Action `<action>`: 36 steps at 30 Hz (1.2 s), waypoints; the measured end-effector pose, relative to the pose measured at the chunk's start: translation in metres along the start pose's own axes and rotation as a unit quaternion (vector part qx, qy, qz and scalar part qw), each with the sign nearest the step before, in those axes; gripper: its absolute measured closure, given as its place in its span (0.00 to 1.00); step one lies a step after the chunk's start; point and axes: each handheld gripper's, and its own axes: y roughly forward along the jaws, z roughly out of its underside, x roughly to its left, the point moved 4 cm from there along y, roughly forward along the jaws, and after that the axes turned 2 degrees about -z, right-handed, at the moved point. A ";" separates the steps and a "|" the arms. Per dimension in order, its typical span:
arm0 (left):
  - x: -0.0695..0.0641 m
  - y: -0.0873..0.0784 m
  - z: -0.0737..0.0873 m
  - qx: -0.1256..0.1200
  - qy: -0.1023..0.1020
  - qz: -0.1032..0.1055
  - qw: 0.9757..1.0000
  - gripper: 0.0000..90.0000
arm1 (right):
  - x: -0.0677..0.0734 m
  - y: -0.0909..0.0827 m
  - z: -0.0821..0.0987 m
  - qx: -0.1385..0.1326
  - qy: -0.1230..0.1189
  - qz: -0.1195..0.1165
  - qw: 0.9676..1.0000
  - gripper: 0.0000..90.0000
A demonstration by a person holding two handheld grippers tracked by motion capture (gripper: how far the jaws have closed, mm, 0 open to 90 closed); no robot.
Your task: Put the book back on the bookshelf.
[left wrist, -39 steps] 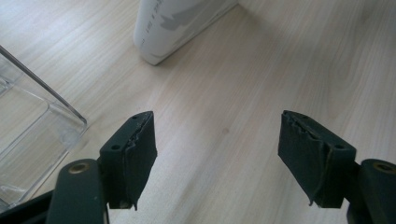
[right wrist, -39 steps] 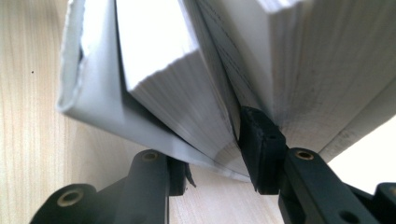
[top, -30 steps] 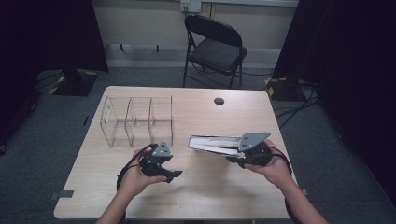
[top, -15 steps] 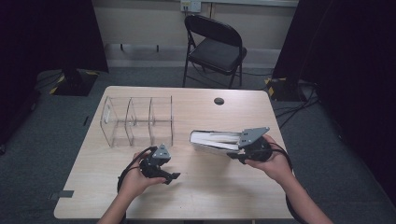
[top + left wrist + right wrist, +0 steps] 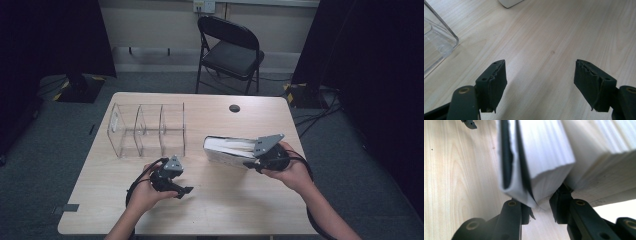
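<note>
Nearest me, my left gripper [image 5: 172,182] hovers over the desk [image 5: 230,205], jaws released and empty. My right gripper [image 5: 260,159] has just been closing its jaws, now clenched on a section of the book [image 5: 227,149], lifted at right-centre. It looks heavy and floppy; better to grasp near the spine. Farther left stands the clear organizer [image 5: 147,130].

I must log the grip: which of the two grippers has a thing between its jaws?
The right gripper, at the right of the high view: its jaws pinch part of the white book. The left gripper has open jaws over the bare table.
</note>
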 end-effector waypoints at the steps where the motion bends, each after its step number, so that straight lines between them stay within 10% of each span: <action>1: 0.000 0.000 0.000 0.001 0.000 0.001 1.000 0.29 | -0.001 0.000 0.000 0.001 -0.002 0.000 1.000 0.81; 19: 0.000 -0.001 0.001 0.007 -0.006 0.004 1.000 0.30 | 0.001 -0.004 -0.007 0.030 -0.033 -0.008 0.999 0.83; 36: -0.002 0.000 0.000 0.012 -0.005 0.003 1.000 0.30 | 0.003 -0.017 -0.004 0.050 -0.008 -0.048 0.998 0.84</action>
